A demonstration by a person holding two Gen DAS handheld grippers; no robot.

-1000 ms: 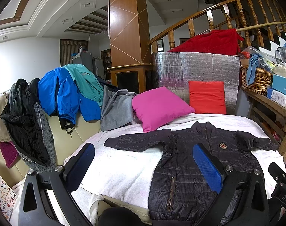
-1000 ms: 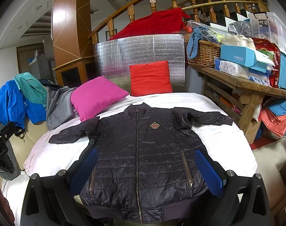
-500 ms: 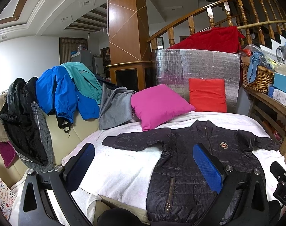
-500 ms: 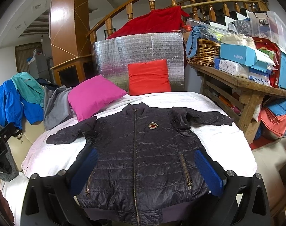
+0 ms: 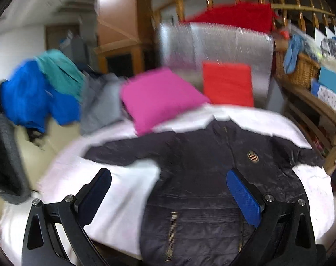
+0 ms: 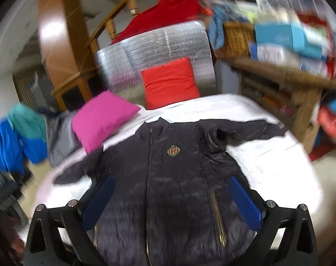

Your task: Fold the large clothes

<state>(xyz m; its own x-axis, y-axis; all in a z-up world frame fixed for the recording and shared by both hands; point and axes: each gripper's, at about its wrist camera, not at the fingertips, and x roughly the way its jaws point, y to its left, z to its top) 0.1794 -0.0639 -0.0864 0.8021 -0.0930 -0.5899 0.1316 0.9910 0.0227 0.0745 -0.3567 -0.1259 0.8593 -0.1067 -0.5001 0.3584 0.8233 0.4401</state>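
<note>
Right wrist view, jacket [image 6: 168,188] flat between spread fingers [image 6: 245,201], left fingers [image 5: 243,195] also apart over it

Jacket [image 6: 179,188]: black, quilted in horizontal rows, gold zips, small gold-and-red striped badge [image 6: 173,150] on the chest. Bed sheet [image 6: 267,161]: white. Cushions: one magenta [image 6: 101,119], one red-orange [image 6: 170,83]. Board [image 6: 157,51] behind them: silver foil. Cloth [image 6: 165,11] over the railing: red. Pile at the side: blue jacket [image 5: 30,93], teal jacket [image 5: 61,71], grey top [image 5: 99,102]. Basket [image 5: 300,71]: tan wicker. Hand-held gripper pads [image 5: 243,197]: blue, dotted texture; frames black.
</note>
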